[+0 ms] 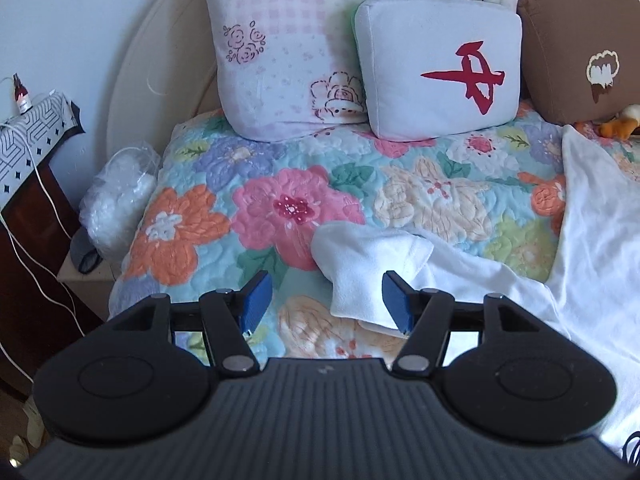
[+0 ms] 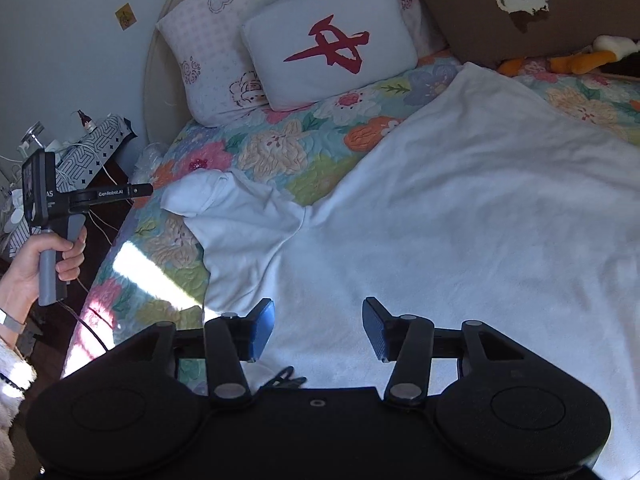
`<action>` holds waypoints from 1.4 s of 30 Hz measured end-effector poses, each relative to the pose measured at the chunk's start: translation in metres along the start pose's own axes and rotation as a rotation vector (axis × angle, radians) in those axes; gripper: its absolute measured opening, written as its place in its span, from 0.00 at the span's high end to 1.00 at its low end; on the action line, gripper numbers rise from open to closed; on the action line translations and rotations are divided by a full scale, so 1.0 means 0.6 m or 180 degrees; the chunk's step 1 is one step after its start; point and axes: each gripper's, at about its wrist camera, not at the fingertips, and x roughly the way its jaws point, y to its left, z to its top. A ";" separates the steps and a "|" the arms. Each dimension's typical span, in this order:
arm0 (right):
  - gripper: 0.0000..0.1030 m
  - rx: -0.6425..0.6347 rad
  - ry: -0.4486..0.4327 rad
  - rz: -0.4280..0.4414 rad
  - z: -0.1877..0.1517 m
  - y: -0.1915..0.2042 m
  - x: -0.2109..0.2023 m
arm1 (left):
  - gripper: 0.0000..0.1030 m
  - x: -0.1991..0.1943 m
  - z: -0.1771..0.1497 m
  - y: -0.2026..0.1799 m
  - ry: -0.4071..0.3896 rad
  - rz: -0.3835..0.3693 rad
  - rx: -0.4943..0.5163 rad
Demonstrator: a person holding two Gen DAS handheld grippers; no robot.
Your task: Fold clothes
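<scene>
A white garment [image 2: 460, 200] lies spread over the floral quilt [image 2: 280, 148] on the bed. Its sleeve [image 2: 224, 208] sticks out to the left with the cuff folded back. In the left wrist view the sleeve [image 1: 372, 256] lies just beyond and below my left gripper [image 1: 326, 302], whose blue pads are apart and press on nothing. My right gripper [image 2: 319, 328] hovers open over the garment's near part, nothing between its pads. A hand [image 2: 36, 268] holds the left gripper's handle at the bed's left side.
A white cushion with a red character [image 1: 440, 68], a pink patterned pillow [image 1: 280, 48] and a brown cushion [image 1: 580, 52] lean on the headboard. A plush toy [image 2: 580, 58] lies at the far right. A nightstand [image 1: 32, 128] and a plastic bag [image 1: 120, 196] stand left of the bed.
</scene>
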 end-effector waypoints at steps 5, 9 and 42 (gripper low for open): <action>0.47 -0.0151 0.0125 0.0147 -0.021 0.020 0.000 | 0.41 -0.018 0.009 -0.003 0.0146 0.0307 0.0742; 0.47 -0.0169 0.0297 0.0158 -0.041 0.017 0.017 | 0.41 -0.014 -0.005 0.004 0.0405 0.0529 0.1306; 0.46 -0.0208 -0.0019 0.0098 -0.059 -0.013 0.034 | 0.22 0.049 -0.054 -0.167 -0.0073 0.0050 0.1137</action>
